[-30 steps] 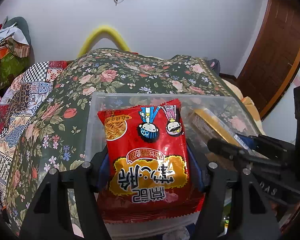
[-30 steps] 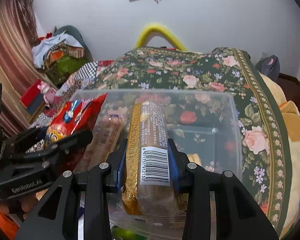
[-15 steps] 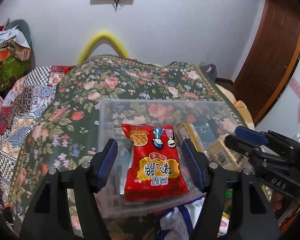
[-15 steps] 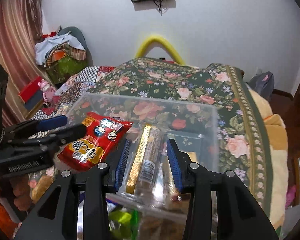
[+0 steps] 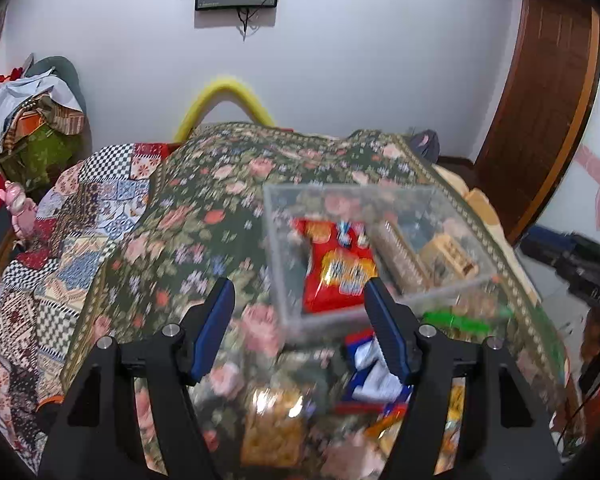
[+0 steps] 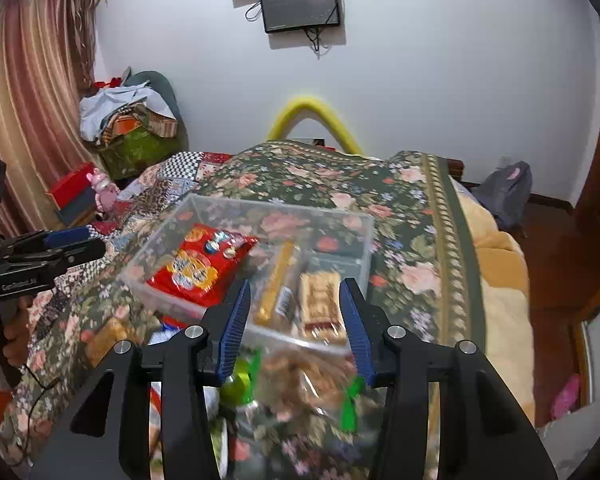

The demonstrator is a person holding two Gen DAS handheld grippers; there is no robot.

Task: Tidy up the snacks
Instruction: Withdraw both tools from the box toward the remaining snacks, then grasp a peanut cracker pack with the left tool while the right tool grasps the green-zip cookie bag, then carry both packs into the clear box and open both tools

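Note:
A clear plastic bin (image 5: 284,240) (image 6: 160,244) stands on the flowered bedspread. In it lie a red noodle snack bag (image 5: 334,268) (image 6: 204,268), a gold-edged cracker pack (image 6: 278,288) and a tan biscuit pack (image 6: 320,300). My left gripper (image 5: 300,312) is open and empty, pulled back in front of the bin and to its left. My right gripper (image 6: 296,312) is open and empty, held above the bin's near edge. Several loose snack packs (image 5: 376,376) (image 6: 240,380) lie blurred on the bed before the bin.
The bedspread (image 6: 340,184) covers the bed, with a patchwork quilt (image 5: 72,240) at its left. A yellow curved tube (image 6: 312,116) stands at the bed's far end. Clothes pile (image 6: 128,120) at the left, a brown door (image 5: 540,120) at the right.
Both grippers let go of their packs into the bin, opened and drew back and up. The red bag and the gold pack now lie inside the bin.

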